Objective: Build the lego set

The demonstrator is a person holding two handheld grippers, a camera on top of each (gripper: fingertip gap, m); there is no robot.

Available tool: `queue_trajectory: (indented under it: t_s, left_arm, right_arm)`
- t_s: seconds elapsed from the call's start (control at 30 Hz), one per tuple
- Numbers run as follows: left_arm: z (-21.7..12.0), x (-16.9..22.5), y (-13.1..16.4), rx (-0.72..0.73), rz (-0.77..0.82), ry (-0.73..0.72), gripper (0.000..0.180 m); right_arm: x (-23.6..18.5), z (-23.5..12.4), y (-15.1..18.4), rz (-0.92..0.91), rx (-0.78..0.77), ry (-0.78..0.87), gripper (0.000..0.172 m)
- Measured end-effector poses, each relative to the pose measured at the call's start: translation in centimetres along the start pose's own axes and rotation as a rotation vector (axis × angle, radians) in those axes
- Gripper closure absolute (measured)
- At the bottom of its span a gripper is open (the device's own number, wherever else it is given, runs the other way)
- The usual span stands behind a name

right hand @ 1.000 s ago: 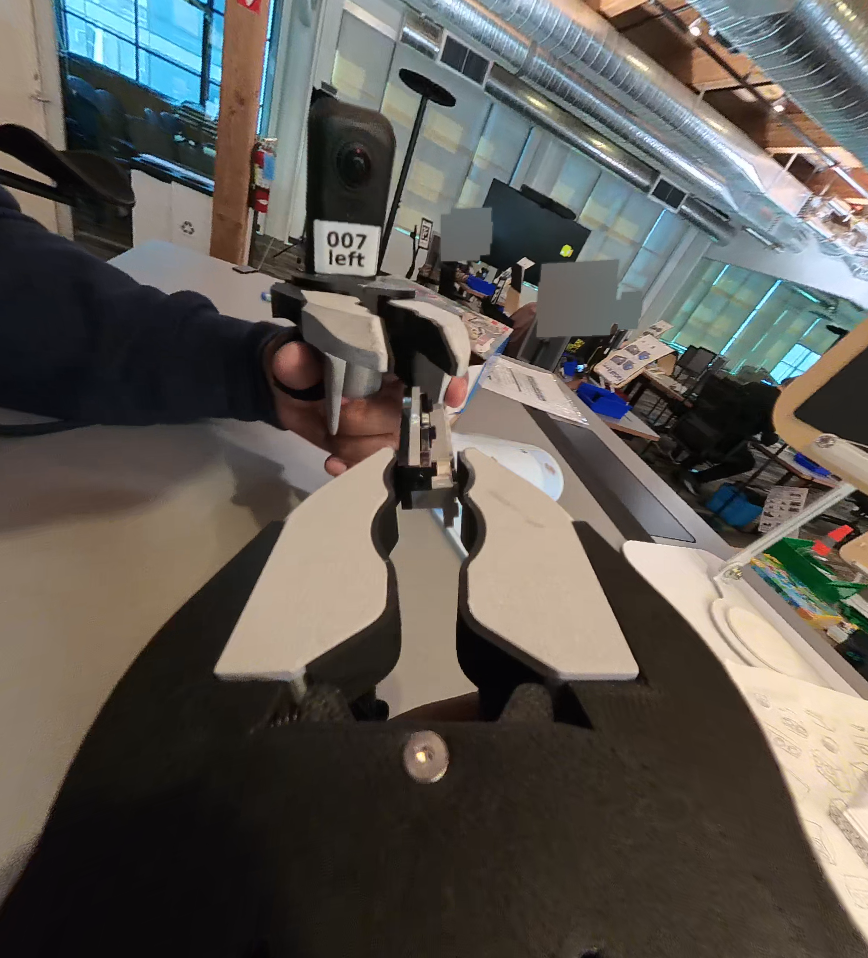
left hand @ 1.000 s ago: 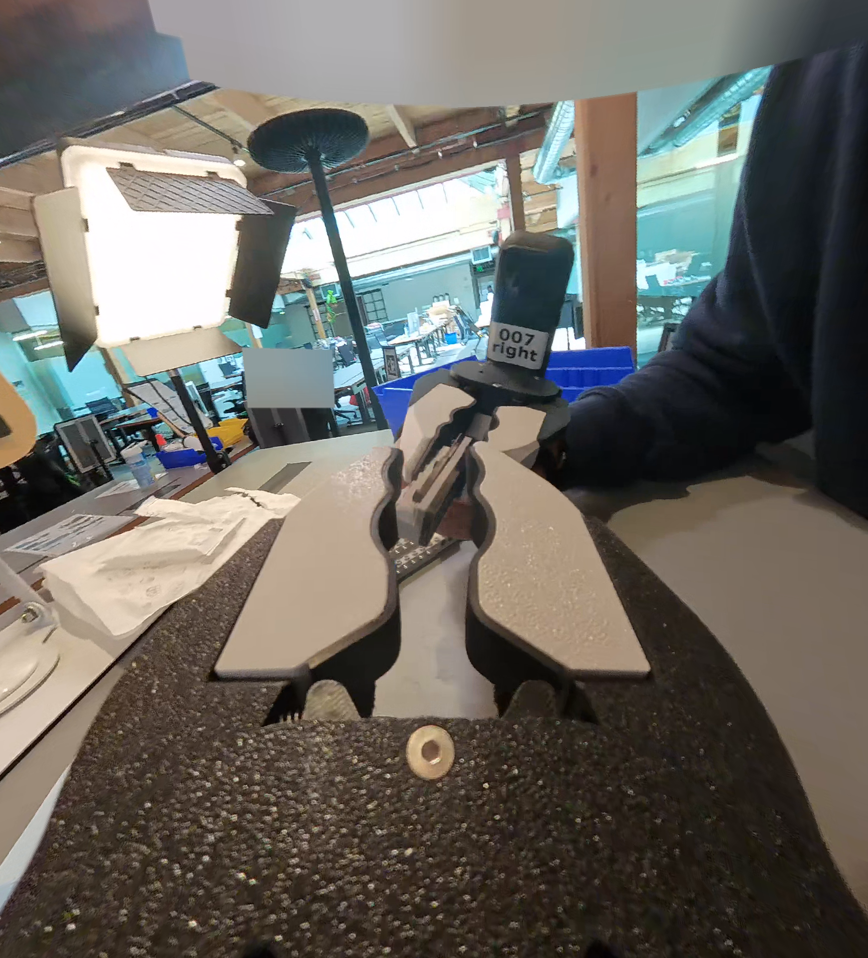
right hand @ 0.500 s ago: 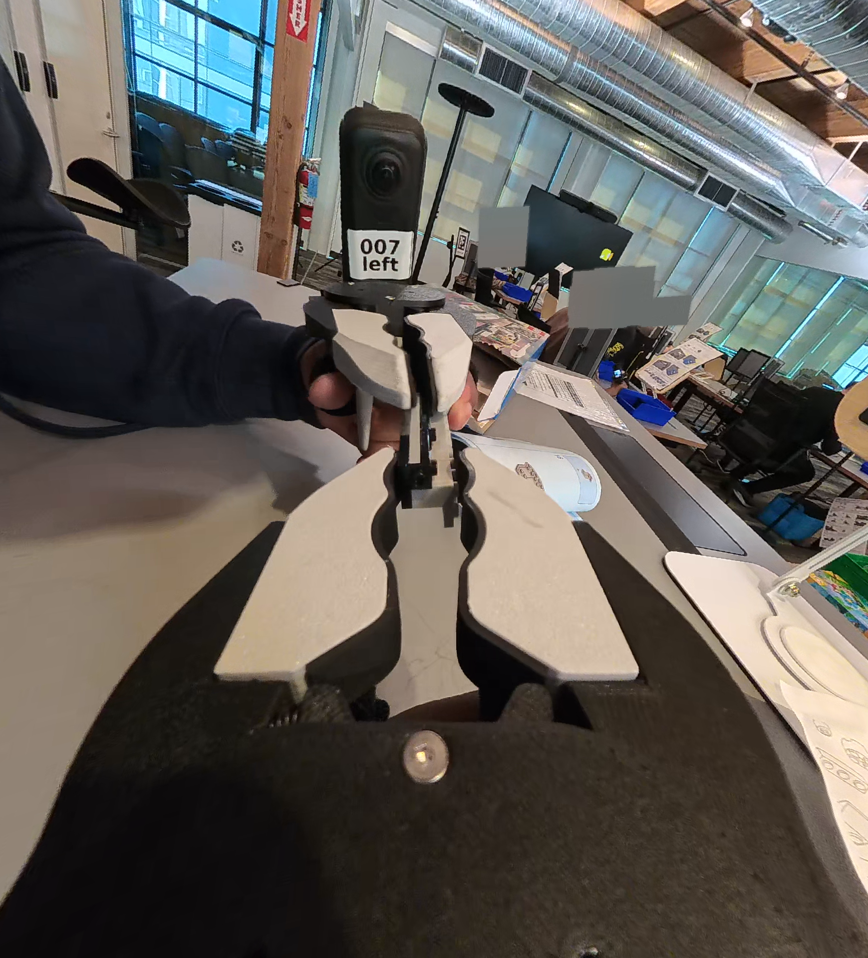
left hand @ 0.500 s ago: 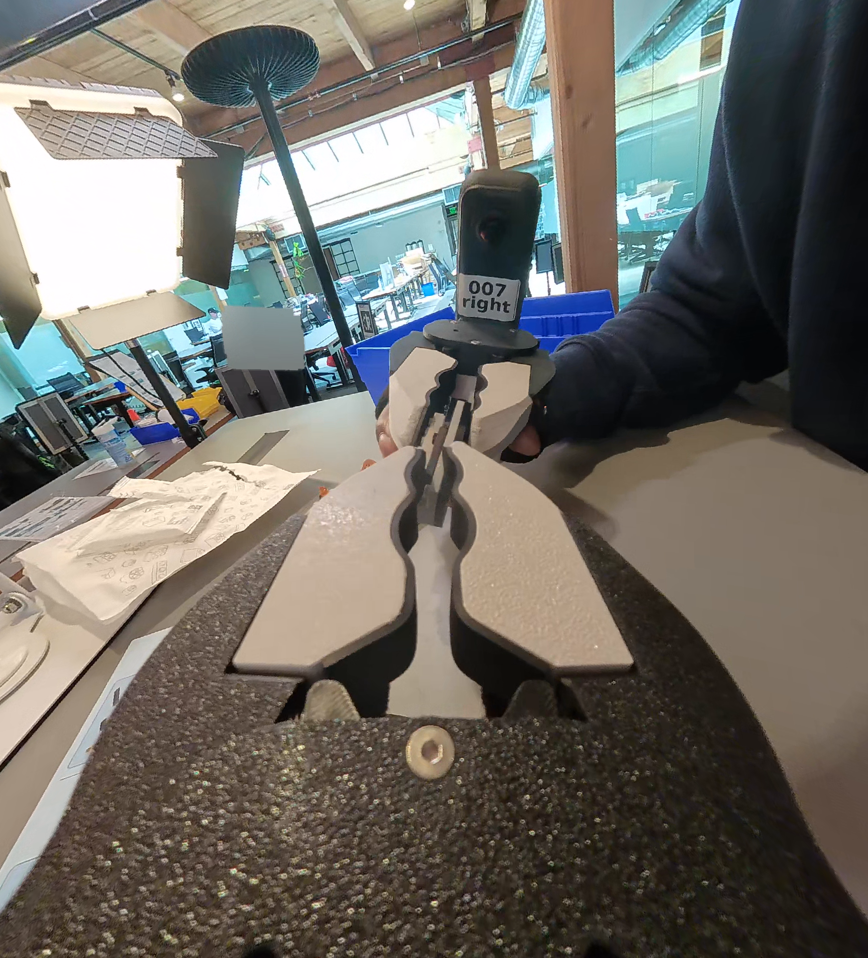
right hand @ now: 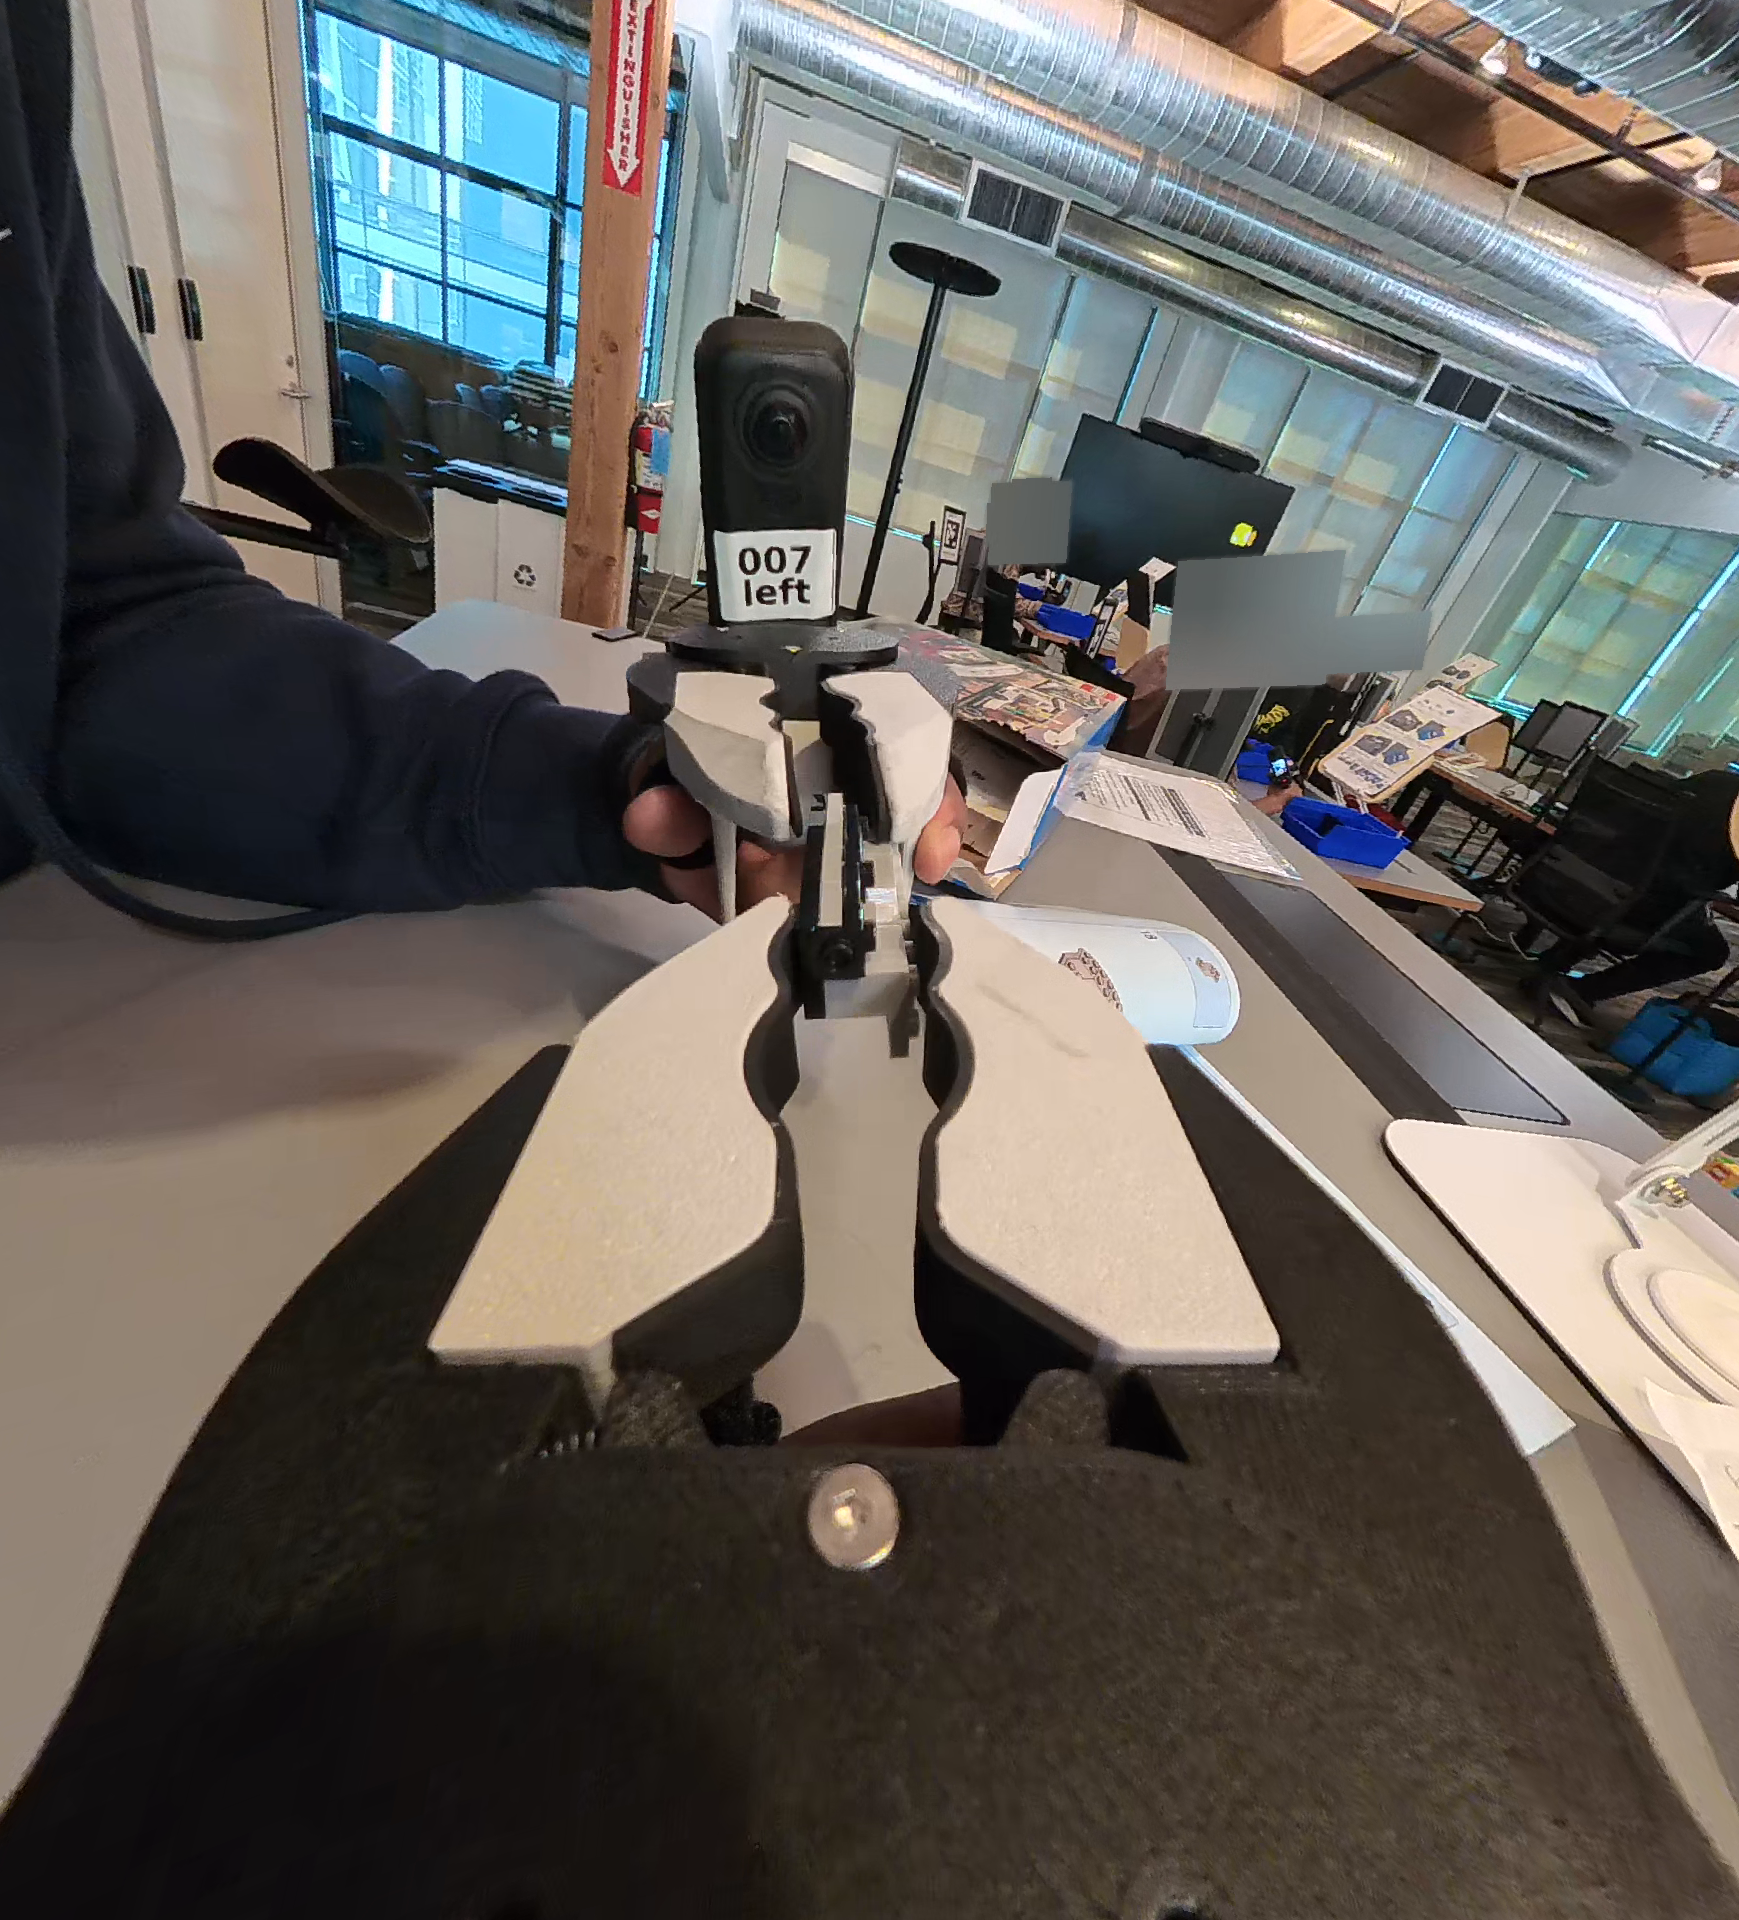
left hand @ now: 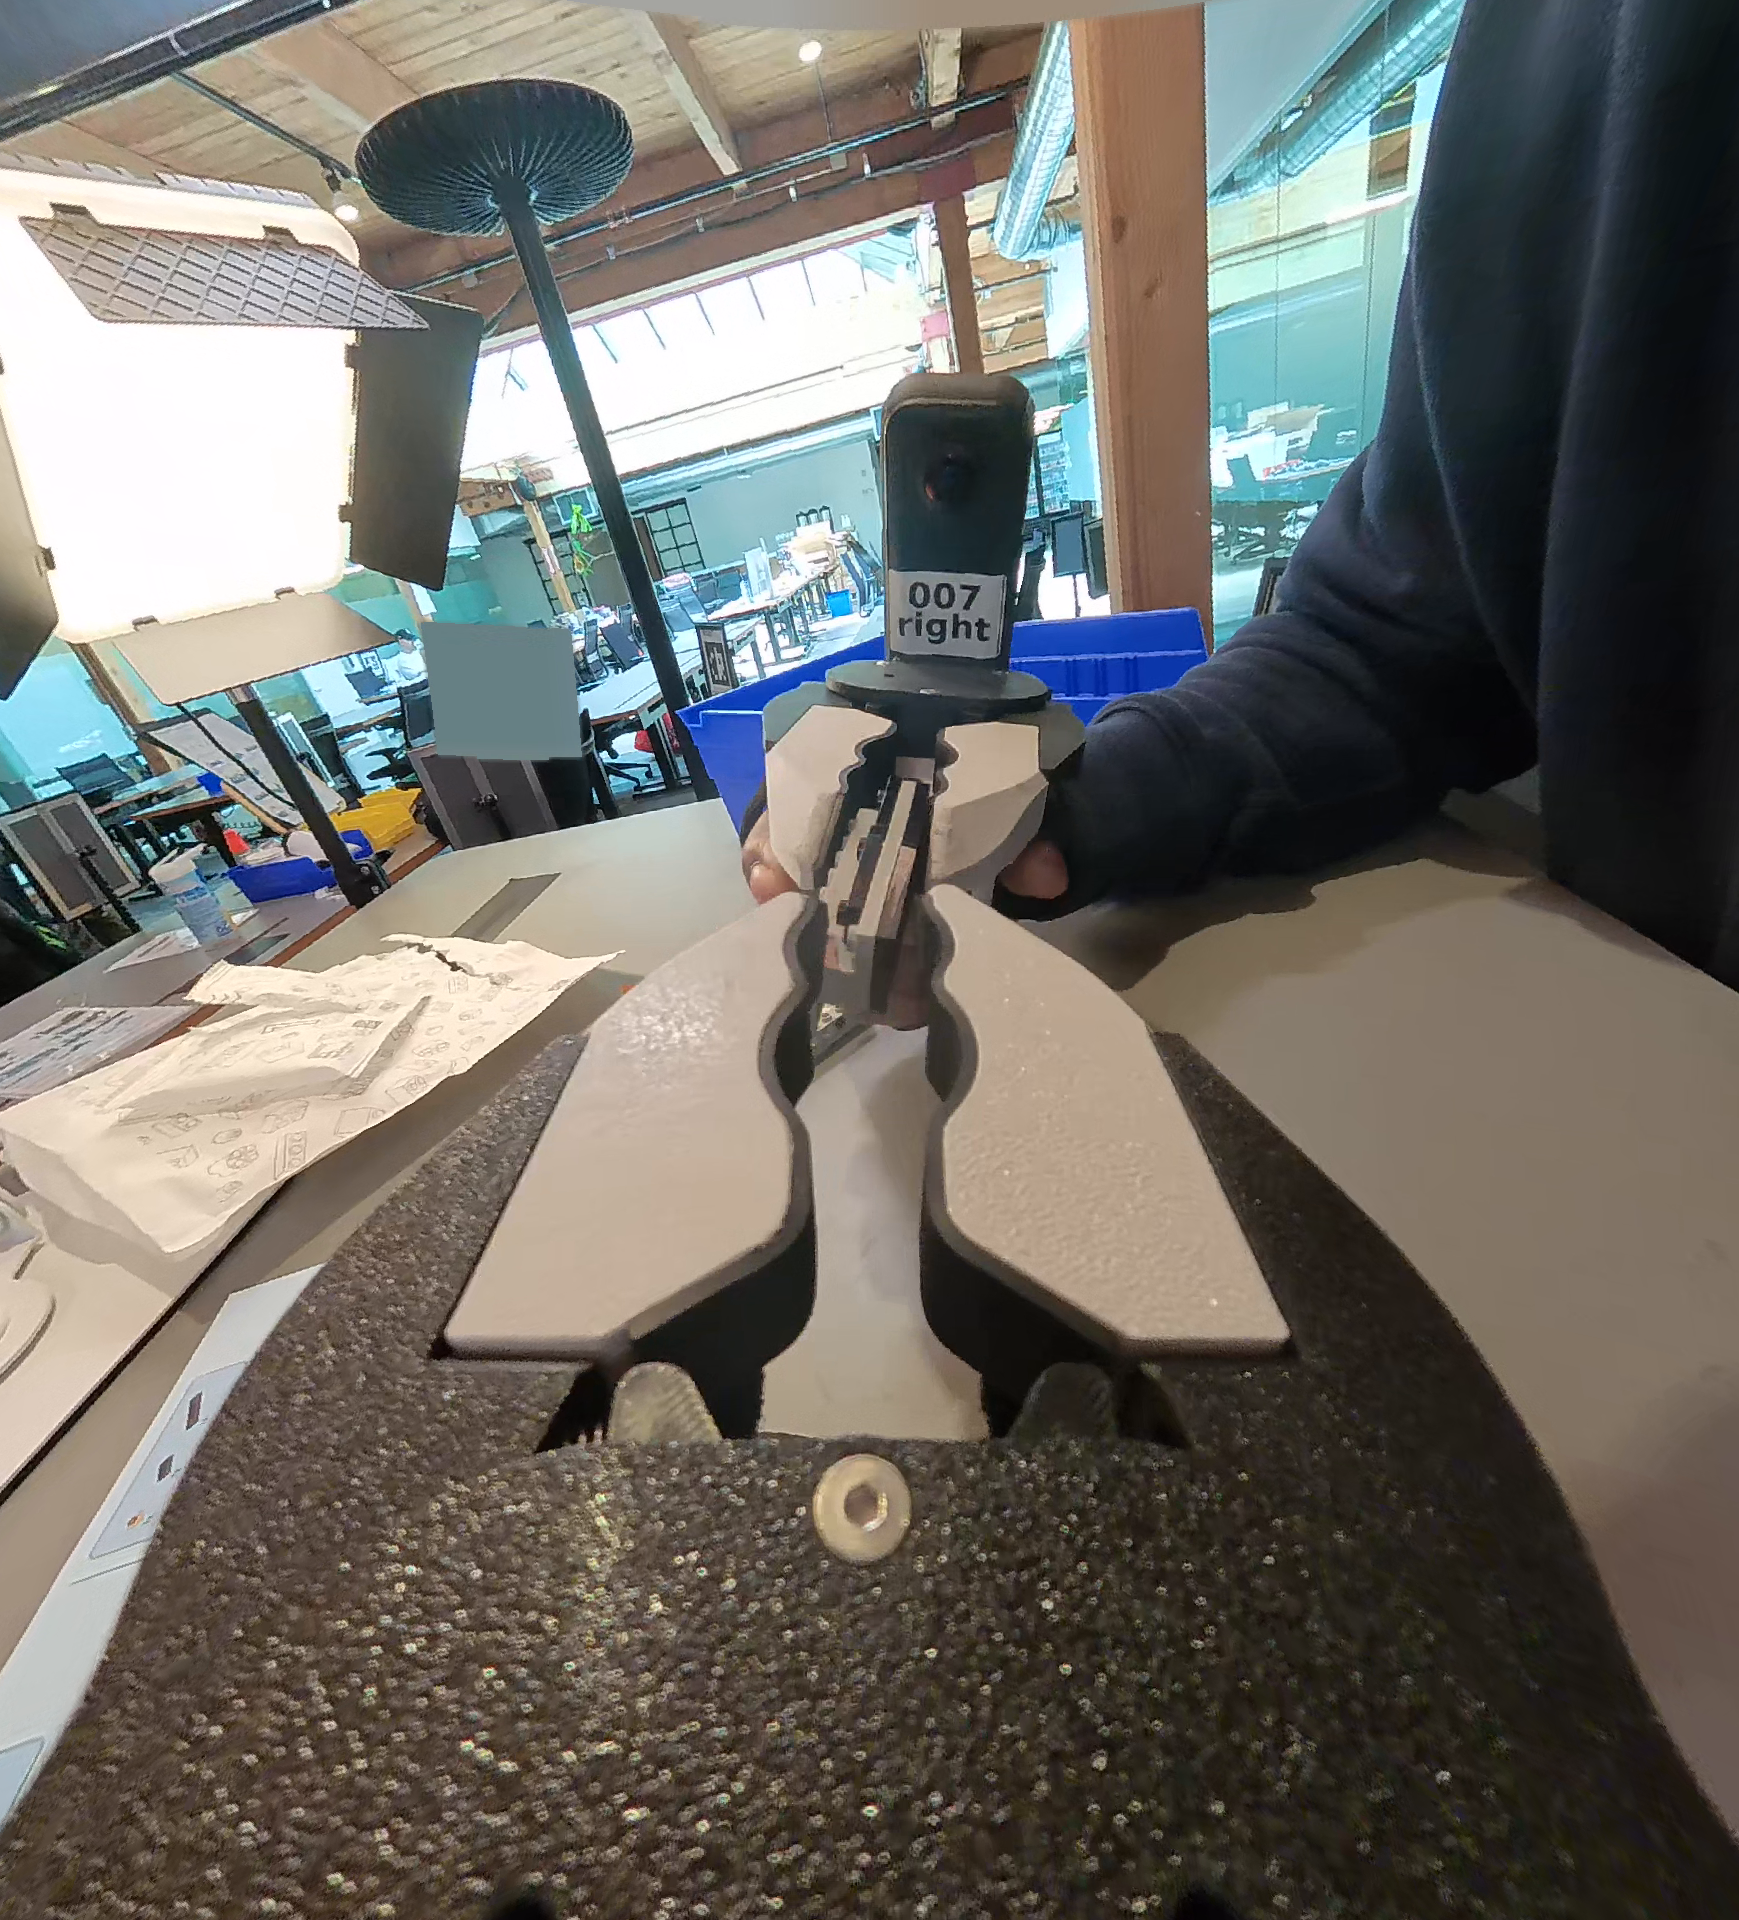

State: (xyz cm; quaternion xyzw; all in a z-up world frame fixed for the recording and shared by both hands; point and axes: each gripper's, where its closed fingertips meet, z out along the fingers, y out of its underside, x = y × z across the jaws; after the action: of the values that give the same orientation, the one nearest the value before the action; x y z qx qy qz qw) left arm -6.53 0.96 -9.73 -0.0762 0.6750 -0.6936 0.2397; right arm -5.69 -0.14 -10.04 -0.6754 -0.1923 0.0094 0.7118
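Right gripper [right hand: 857,971] is clamped on a black and grey brick assembly [right hand: 849,940], both pads pressed to its sides, above the grey table [right hand: 169,1091]. Left gripper [left hand: 865,971], directly opposite, has the assembly's far end between its fingertips; whether it grips cannot be told. A rolled booklet [right hand: 1135,971] lies just right of the right gripper.

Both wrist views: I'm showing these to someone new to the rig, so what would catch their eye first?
Most striking is the small black-and-grey brick assembly, held above the grey table where the right gripper and left gripper meet nose to nose. Each gripper carries an upright black camera facing the other. In the left wrist view, a bright light panel glows at upper left, with crumpled white printed paper on the table below.
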Motion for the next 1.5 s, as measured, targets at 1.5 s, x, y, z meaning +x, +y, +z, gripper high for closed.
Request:
queue_trajectory:
  t_s: [1.5]
  left_arm:
    - [0.5,-0.1,1.9,-0.165,0.16,-0.047,0.169]
  right_arm:
    - [0.0,0.5,2.0,-0.172,-0.313,0.024,0.159]
